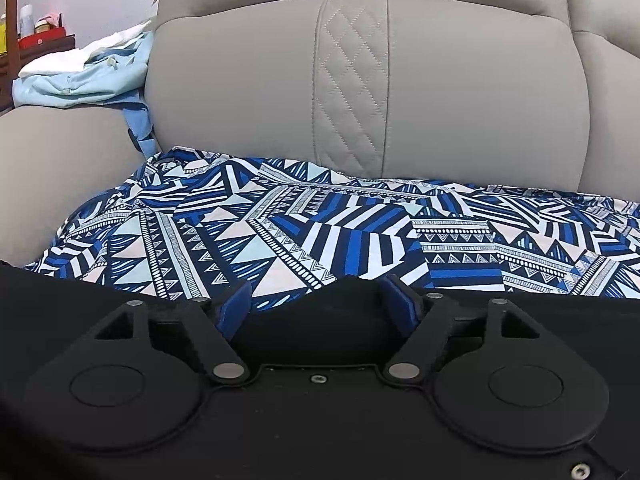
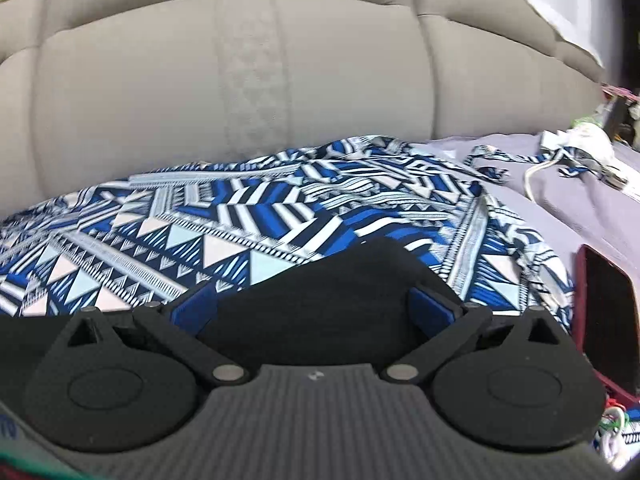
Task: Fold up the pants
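Your pants (image 1: 280, 224) lie spread across the seat of a beige sofa (image 1: 240, 92), reaching back to the foot of the backrest; the cloth is thin and soft, rumpled into low folds, printed all over with blue, navy, white and pale-pink triangles, stripes and dotted bands. The sofa upholstery is smooth and leather-like, padded in rounded panels, with a diamond-quilted strip (image 1: 352, 80) stitched down the middle of the backrest. In the left wrist view, a crumpled pale-blue garment (image 1: 92, 80) sits on the armrest at far left, with white cloth heaped on top of it. In the right wrist view, the pants' narrow printed tie (image 2: 516, 160) trails onto a flat grey-lilac sheet (image 2: 560, 208), and a dark-red phone-shaped case (image 2: 600, 300) lies at the right edge. Your left gripper (image 1: 316, 304) hangs over the near edge of the pants with its blue-padded fingers (image 1: 236, 308) parted wide; no cloth is caught between them. Your right gripper (image 2: 316, 304) is likewise spread apart over the fabric, blue pads (image 2: 432, 308) bare, gripping nothing; whether either set of tips rests on the cloth you cannot tell, since the black body hides them.
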A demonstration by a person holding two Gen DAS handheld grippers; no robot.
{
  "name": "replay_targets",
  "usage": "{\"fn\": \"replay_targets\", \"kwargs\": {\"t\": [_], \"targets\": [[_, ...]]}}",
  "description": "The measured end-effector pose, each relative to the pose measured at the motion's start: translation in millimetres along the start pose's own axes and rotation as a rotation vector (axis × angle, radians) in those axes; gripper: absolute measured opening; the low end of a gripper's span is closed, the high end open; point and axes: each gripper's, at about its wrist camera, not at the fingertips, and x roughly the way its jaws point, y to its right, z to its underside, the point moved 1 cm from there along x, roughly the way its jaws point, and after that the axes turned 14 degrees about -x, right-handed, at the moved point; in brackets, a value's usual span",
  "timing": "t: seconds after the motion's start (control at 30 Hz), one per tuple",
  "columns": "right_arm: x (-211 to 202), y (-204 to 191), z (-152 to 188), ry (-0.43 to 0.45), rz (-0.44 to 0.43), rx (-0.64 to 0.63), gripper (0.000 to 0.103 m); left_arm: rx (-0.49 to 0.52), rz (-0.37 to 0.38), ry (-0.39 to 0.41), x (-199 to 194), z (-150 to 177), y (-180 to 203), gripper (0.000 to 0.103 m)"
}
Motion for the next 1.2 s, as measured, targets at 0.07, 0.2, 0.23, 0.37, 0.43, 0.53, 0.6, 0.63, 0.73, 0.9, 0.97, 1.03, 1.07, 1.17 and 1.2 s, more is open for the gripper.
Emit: {"fn": "replay_targets", "kwargs": {"t": [0.07,0.2,0.23,0.37,0.43,0.53,0.6,0.63,0.73,0.9,0.97,1.03,1.07,1.17,1.2], "targets": [[-11,9,0,0.024,0.048,0.039,0.103,0.000,-0.005,0.000,0,0,0,0.074],[-49,54,4,0.056,0.045,0.243,0.103,0.001,-0.008,0.000,1,-1,-1,0.076],[-61,66,10,0.051,0.020,0.314,0.103,0.001,-0.009,0.001,0,0,-1,0.076],[-99,100,46,0.024,-0.010,0.490,0.103,0.001,-0.010,0.000,0,0,-1,0.077],[-114,110,62,0.012,0.021,0.510,0.103,-0.004,-0.007,-0.002,0,-1,-2,0.077],[-127,122,89,-0.022,-0.003,0.574,0.103,-0.016,-0.003,-0.007,0,-2,-4,0.078],[-132,125,104,-0.040,-0.057,0.632,0.103,-0.020,-0.003,-0.008,1,-2,-4,0.078],[-133,127,109,-0.045,-0.084,0.658,0.103,-0.018,-0.004,-0.008,1,-2,-4,0.078],[-130,129,117,-0.045,-0.154,0.741,0.103,-0.009,-0.014,-0.003,0,-2,-2,0.079],[-118,129,118,-0.060,-0.191,0.787,0.103,-0.005,-0.018,-0.001,0,-1,-2,0.079],[-114,128,118,-0.041,-0.221,0.809,0.102,-0.003,-0.019,0.000,-1,-1,-2,0.080],[-112,123,115,-0.037,-0.244,0.796,0.100,0.001,-0.021,0.002,-1,-1,-2,0.080],[-111,119,112,-0.039,-0.263,0.779,0.097,0.003,-0.023,0.003,-1,-1,-1,0.080],[-108,108,109,-0.037,-0.358,0.747,0.093,0.009,-0.026,0.005,-1,0,0,0.080],[-105,105,108,-0.038,-0.383,0.746,0.093,0.008,-0.025,0.005,-1,0,-1,0.080]]}}
